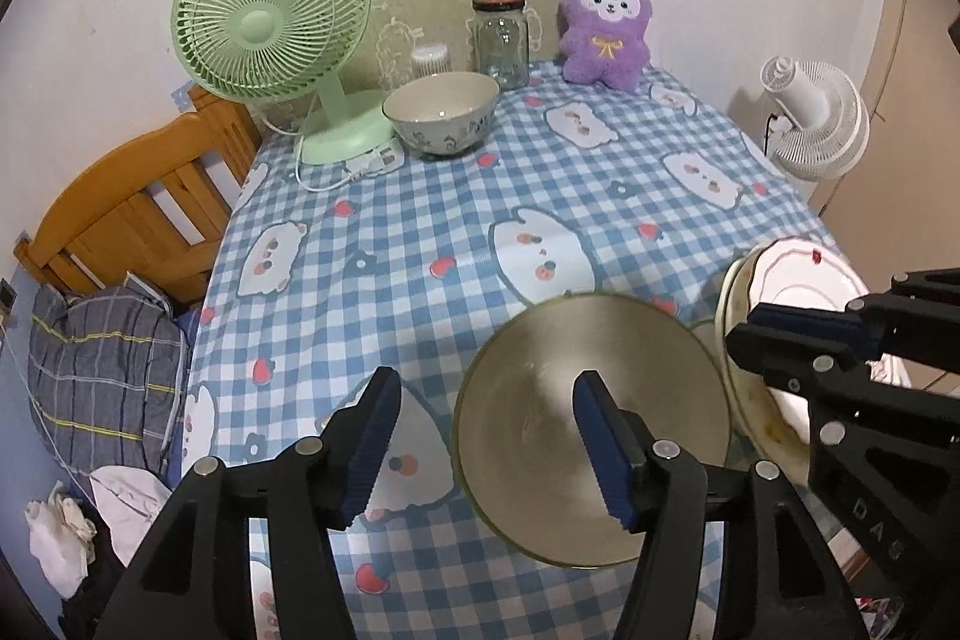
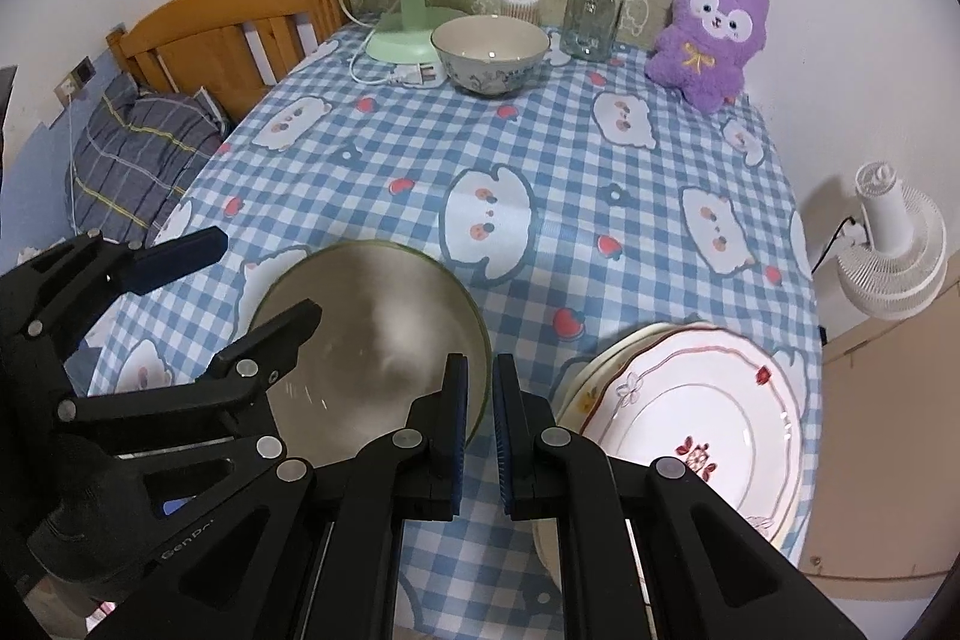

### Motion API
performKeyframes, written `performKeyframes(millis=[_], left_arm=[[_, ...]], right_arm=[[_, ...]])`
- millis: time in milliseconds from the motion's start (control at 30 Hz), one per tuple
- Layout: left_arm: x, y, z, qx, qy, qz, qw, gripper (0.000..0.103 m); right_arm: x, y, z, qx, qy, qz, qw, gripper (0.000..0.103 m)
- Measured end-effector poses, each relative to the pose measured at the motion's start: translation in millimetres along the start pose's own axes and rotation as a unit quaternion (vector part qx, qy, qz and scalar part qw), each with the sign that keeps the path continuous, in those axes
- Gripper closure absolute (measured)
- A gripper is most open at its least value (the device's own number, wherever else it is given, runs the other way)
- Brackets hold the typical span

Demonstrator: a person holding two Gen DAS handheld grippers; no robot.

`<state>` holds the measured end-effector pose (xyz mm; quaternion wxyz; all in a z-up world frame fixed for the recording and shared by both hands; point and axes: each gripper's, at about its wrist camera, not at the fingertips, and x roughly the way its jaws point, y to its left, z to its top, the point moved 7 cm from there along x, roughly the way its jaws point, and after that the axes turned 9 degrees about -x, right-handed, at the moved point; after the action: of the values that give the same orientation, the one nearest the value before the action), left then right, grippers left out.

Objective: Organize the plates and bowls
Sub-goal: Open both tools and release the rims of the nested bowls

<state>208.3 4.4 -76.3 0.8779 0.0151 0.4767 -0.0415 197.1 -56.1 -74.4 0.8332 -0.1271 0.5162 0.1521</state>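
Observation:
A wide olive-rimmed bowl (image 1: 534, 376) (image 2: 372, 316) sits on the checked tablecloth near the front edge. My left gripper (image 1: 486, 442) (image 2: 258, 280) hovers open above it, one finger over the bowl's inside and the other outside its left rim, neither pad touching it. Right of the bowl lies a stack of white flowered plates (image 2: 690, 400) (image 1: 798, 274). Between bowl and plates, my right gripper (image 2: 481, 424) (image 1: 744, 334) is shut with nothing in it. A patterned ceramic bowl (image 1: 441, 112) (image 2: 489, 52) stands at the far side.
At the back stand a green desk fan (image 1: 270, 10) with a cable and plug strip (image 2: 414, 73), a glass jar (image 1: 501, 40), a small swab tub (image 1: 429, 61) and a purple plush (image 1: 606, 31). A white fan (image 2: 894, 244) sits off the right edge, a wooden bed frame (image 1: 138, 208) to the left.

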Motion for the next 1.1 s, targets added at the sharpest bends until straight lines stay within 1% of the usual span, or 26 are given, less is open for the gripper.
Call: performKeyframes(millis=[233, 333, 433, 600, 767, 933, 1100], left_arm=[[-15.0, 0.1, 17.5, -0.011, -0.013, -0.005, 0.9999, 0.037], [-21.0, 1.4, 25.5, -0.017, -0.018, -0.005, 0.9997, 0.036], [-26.6, 2.6, 33.0, -0.024, -0.022, -0.010, 0.9994, 0.034], [-32.9, 2.4, 44.3, -0.023, -0.034, -0.002, 0.9992, 0.033], [-34.4, 4.3, 56.0, -0.029, -0.040, 0.001, 0.9988, 0.030], [-31.4, 6.3, 70.2, -0.033, -0.044, 0.005, 0.9985, 0.028], [-22.5, 5.7, 84.5, -0.032, -0.043, 0.009, 0.9985, 0.026]], right_arm=[[-18.2, 1.3, 12.2, -0.013, -0.015, 0.006, 1.000, 0.092], [-23.6, 0.6, 17.4, -0.022, -0.015, -0.006, 1.000, 0.092], [-28.6, -0.6, 21.9, -0.026, -0.019, -0.006, 0.999, 0.092], [-35.6, -5.0, 30.3, -0.028, -0.030, -0.011, 0.999, 0.092], [-40.5, -11.2, 41.3, -0.025, -0.041, -0.013, 0.999, 0.092], [-38.3, -19.9, 54.0, -0.012, -0.044, 0.013, 0.999, 0.092], [-33.9, -28.4, 66.6, -0.009, -0.043, 0.009, 0.999, 0.092]])
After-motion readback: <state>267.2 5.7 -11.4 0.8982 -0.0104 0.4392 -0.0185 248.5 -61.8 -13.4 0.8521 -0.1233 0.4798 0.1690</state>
